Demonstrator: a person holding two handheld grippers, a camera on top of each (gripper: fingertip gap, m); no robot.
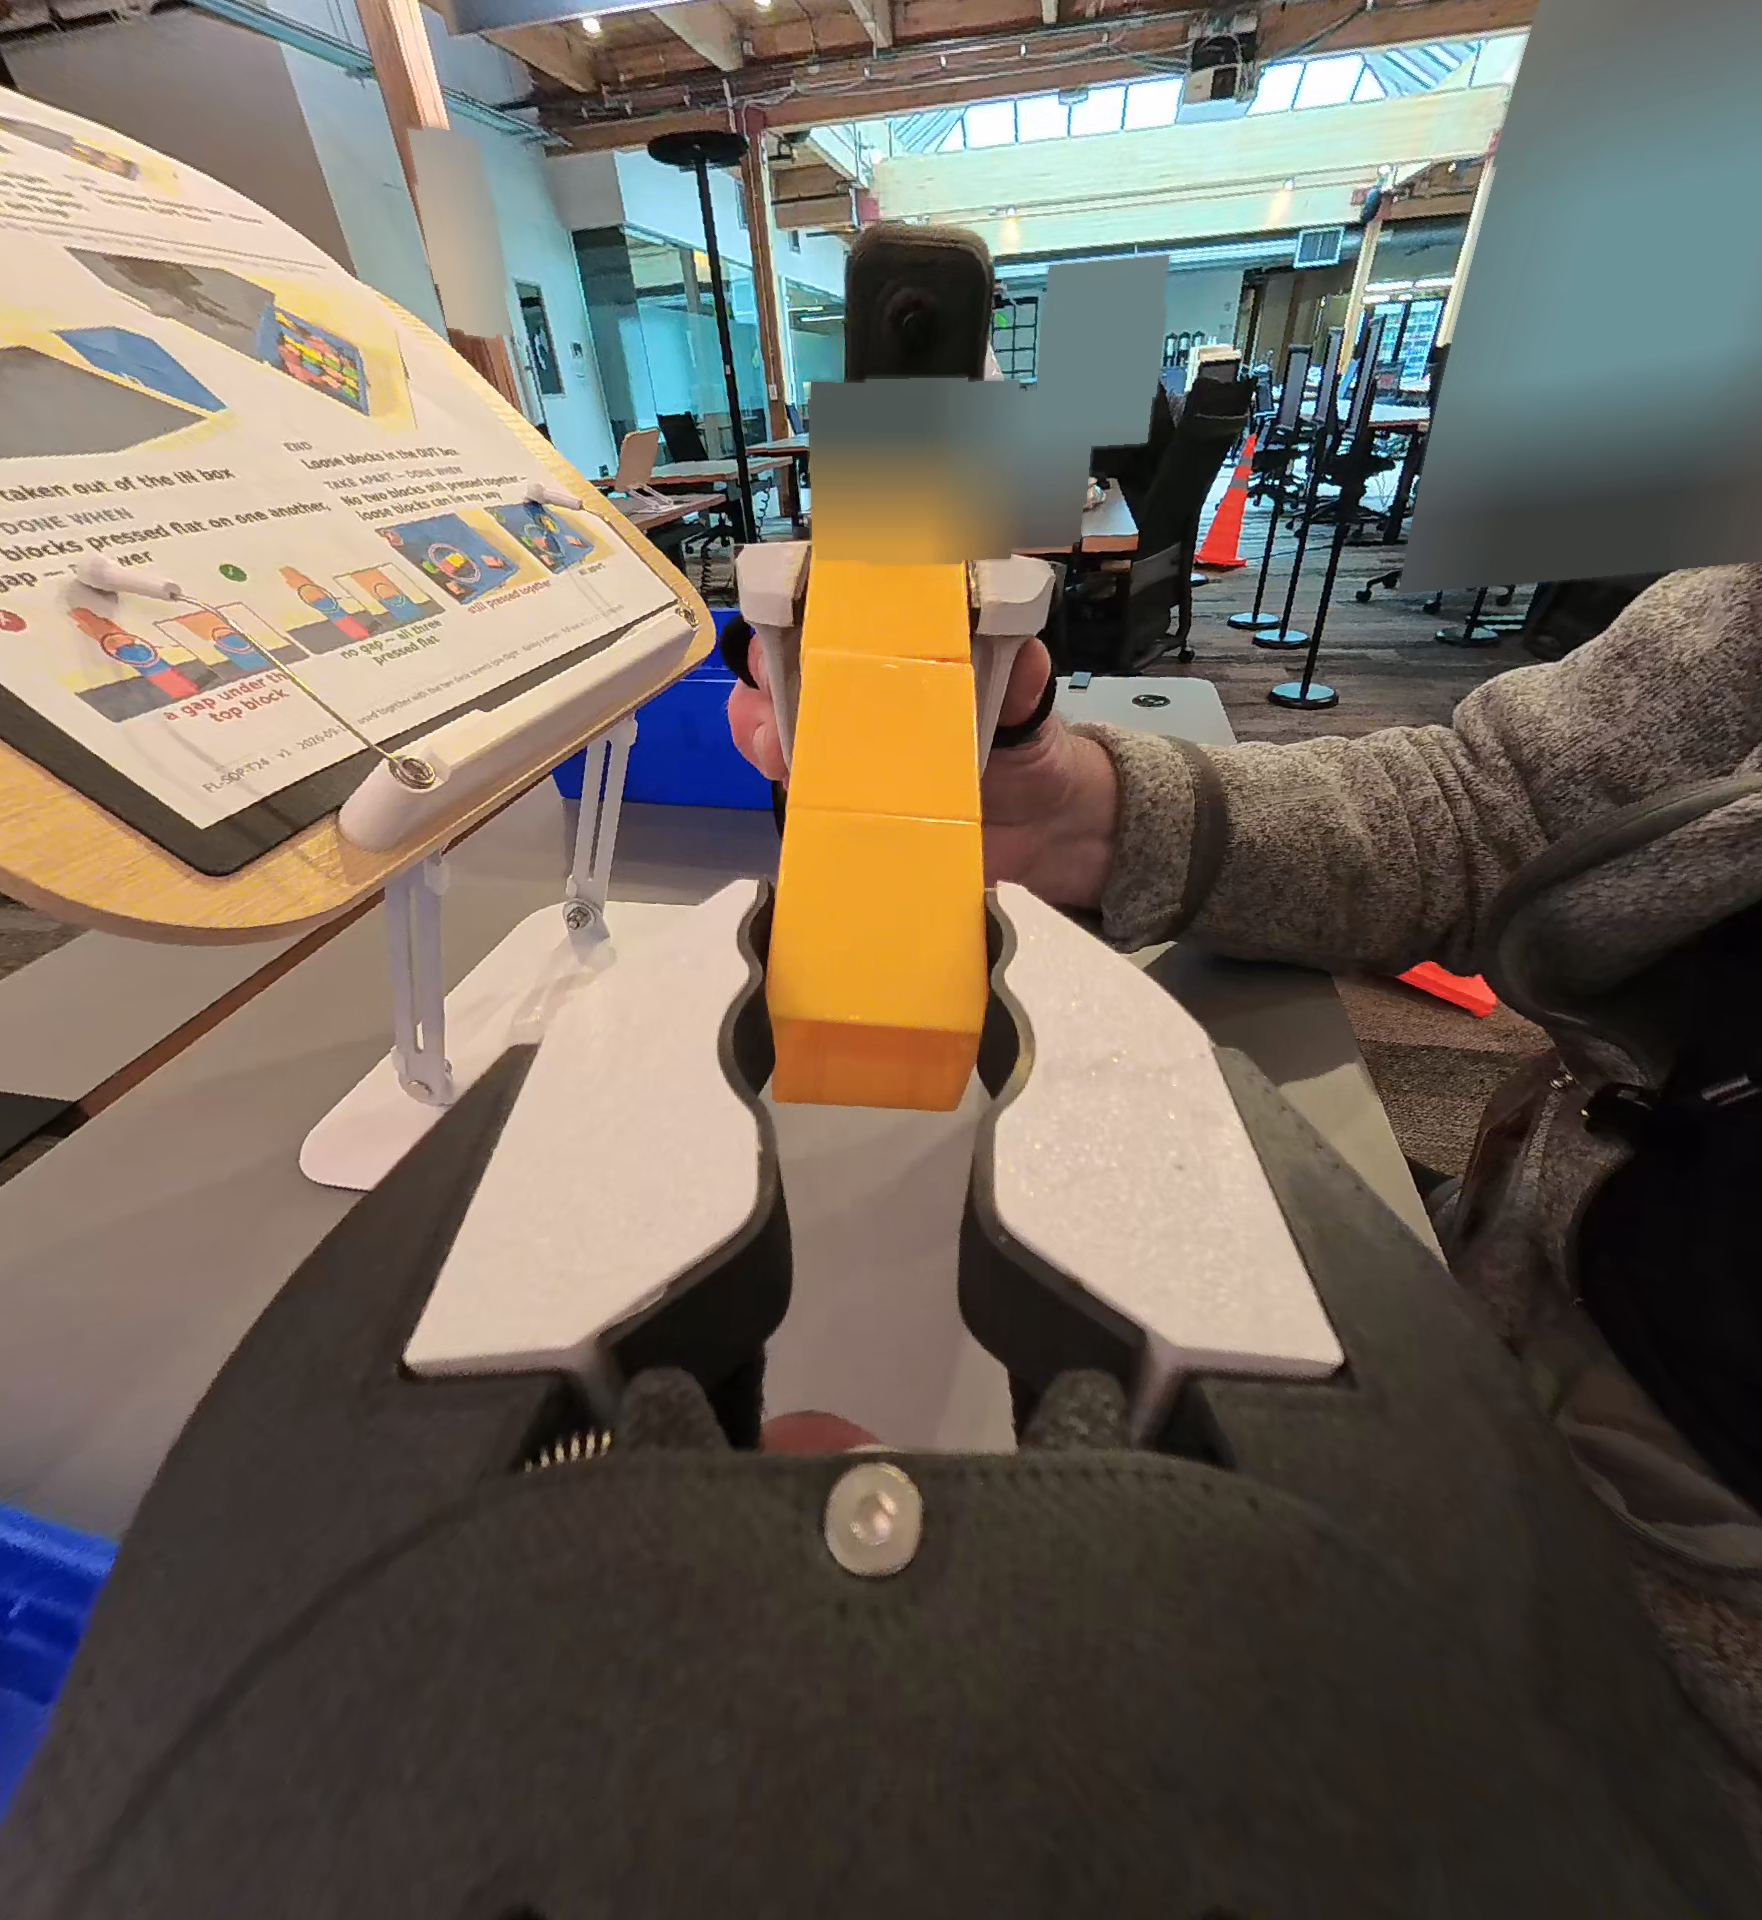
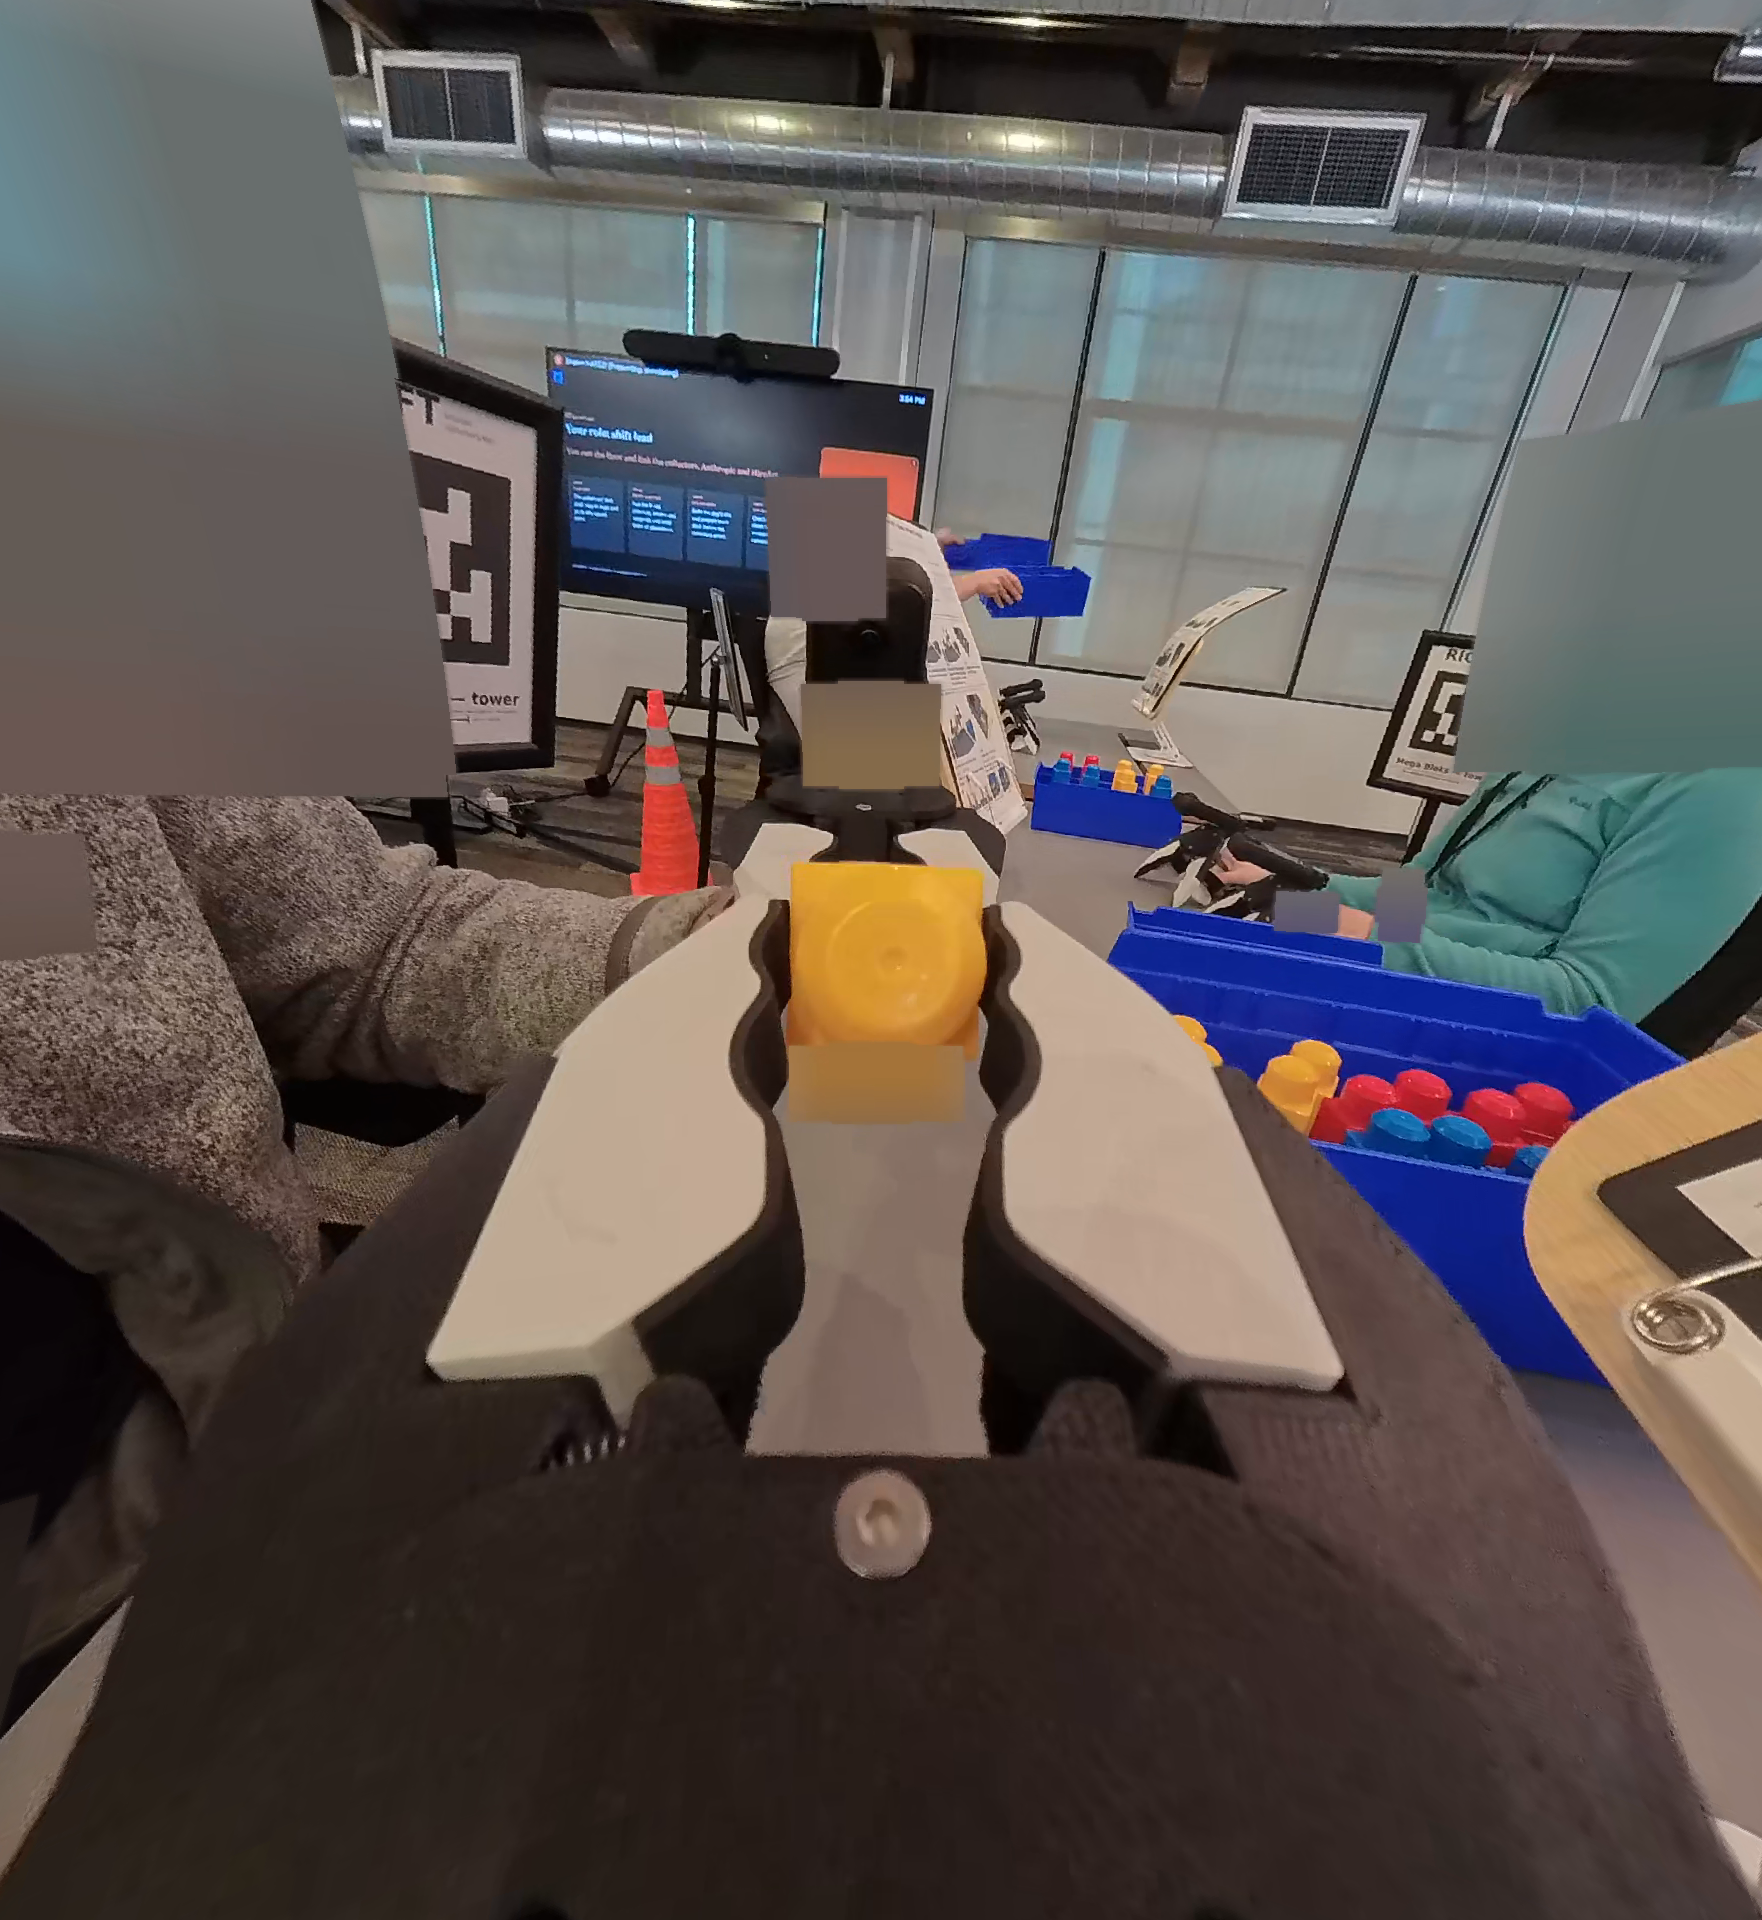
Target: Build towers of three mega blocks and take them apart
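Tower [image 1: 882, 831] clamped endwise between both tools

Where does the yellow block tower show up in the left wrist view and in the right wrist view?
Left wrist view: the yellow tower runs up the centre, seen lengthwise, its near end between this gripper's fingers.
Right wrist view: the tower is seen end-on at centre, its round stud facing the camera.
Shared landmark: the blue bin, right of the tower in the right wrist view.

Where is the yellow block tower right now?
The yellow tower is held in the air between the two grippers: the left gripper clamps its near end, the right gripper its far end, above the grey table.
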